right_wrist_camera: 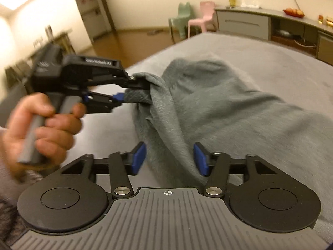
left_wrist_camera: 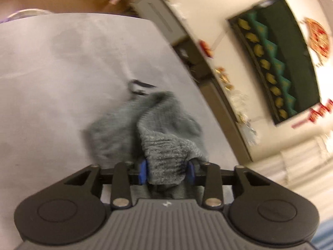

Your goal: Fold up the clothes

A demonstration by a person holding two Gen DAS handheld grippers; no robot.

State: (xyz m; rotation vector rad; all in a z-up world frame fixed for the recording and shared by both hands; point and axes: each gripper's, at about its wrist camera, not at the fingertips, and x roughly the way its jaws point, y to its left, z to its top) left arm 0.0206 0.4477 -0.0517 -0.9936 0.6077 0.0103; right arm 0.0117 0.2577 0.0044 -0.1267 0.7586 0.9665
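On the grey bed (right_wrist_camera: 260,48), a grey knit garment (right_wrist_camera: 218,108), rumpled, spread from centre toward 3 o'clock in the right wrist view. At 9 o'clock there, the left claw (right_wrist_camera: 133,95), held by a hand (right_wrist_camera: 41,129) wrapped around its grey handle, clamped on a bunched edge of the garment and lifting that edge off the bed. From the left wrist view, same grip confirmed: ribbed grey cloth (left_wrist_camera: 166,158) pinched between the blue pads (left_wrist_camera: 143,171), jaws partly closed upon it, remainder of the garment trailing toward 12 o'clock over the bed (left_wrist_camera: 52,62). At 6 o'clock in the right wrist view, the right claw (right_wrist_camera: 169,159), jaws apart, blue pads (right_wrist_camera: 138,158) standing clear on either side of a fold of the garment, not pressing it. Beyond the bed at 12 o'clock, a pink chair (right_wrist_camera: 203,16) beside a green chair (right_wrist_camera: 181,18); at 1 to 2 o'clock, a long grey cabinet (right_wrist_camera: 245,23). In the left wrist view at 2 o'clock, a dark screen (left_wrist_camera: 276,58) on a pale wall, blurred.
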